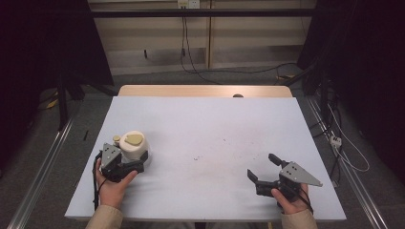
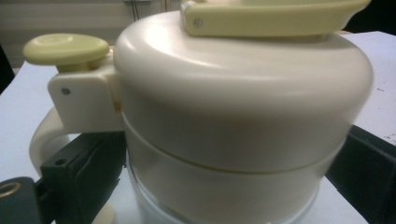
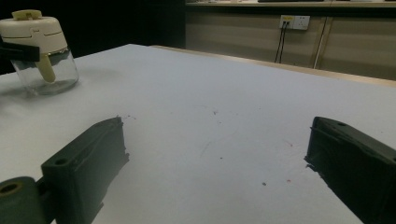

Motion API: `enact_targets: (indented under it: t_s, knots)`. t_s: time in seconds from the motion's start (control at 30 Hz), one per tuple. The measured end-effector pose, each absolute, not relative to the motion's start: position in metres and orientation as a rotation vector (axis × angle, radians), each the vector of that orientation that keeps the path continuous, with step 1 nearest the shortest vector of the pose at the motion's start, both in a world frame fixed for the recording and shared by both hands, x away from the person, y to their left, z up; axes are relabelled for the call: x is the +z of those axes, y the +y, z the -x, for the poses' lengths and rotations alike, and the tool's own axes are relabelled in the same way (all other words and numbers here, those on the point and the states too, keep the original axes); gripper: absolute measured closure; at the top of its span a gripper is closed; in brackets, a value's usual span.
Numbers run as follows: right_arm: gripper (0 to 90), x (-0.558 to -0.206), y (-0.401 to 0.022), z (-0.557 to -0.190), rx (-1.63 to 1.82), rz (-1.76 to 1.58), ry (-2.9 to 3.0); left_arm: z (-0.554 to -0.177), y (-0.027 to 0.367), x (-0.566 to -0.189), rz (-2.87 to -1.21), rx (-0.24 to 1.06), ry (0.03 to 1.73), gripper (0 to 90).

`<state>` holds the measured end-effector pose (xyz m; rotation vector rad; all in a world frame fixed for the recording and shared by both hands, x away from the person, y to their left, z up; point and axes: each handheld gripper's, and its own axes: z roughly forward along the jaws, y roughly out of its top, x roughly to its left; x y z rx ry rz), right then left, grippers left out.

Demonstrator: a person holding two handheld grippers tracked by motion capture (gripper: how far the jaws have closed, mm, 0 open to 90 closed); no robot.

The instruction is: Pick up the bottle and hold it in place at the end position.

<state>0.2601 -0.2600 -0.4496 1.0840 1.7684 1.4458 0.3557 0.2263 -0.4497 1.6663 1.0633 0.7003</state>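
White cloth is covering the table, with a wooden edge showing at the far side and cables trailing along the floor beyond. On the cloth, at about eight o'clock from the table's middle, a cream-lidded glass jug is standing upright. The left gripper is reaching in from the near side, and its jaws are sitting on either side of the jug just below the lid; in the left gripper view the jug's cream lid is looming between the black jaws, with a pale green push-button and handle at nine o'clock. The jaws appear to be pressing on the jug, though contact on the far jaw is hard to confirm.

At about four o'clock on the table, the right gripper is resting low with its jaws spread wide on nothing, well apart from the jug.

Risk is lying mostly in the grip. Smooth, rounded walls are giving the jaws little purchase, so a lift could be letting the jug slide down or tilt. Squeezing at the lid seam could be popping the lid loose, and the handle beside one jaw could be twisting the jug as it rises.
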Motion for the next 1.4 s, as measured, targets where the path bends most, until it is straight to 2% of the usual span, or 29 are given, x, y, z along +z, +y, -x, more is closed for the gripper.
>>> enact_targets:
  t_s: [0.7, 1.4]
  knots:
    - [4.0, -0.449, -0.259, -0.261, 1.457, -1.077, 1.772, -0.368, 0.214, -0.455, -1.642, 0.741, 1.093, 3.9]
    - [4.4, -0.448, -0.259, -0.261, 1.469, -1.078, 1.764, -0.370, 0.217, -0.449, -1.606, 0.716, 1.107, 5.2]
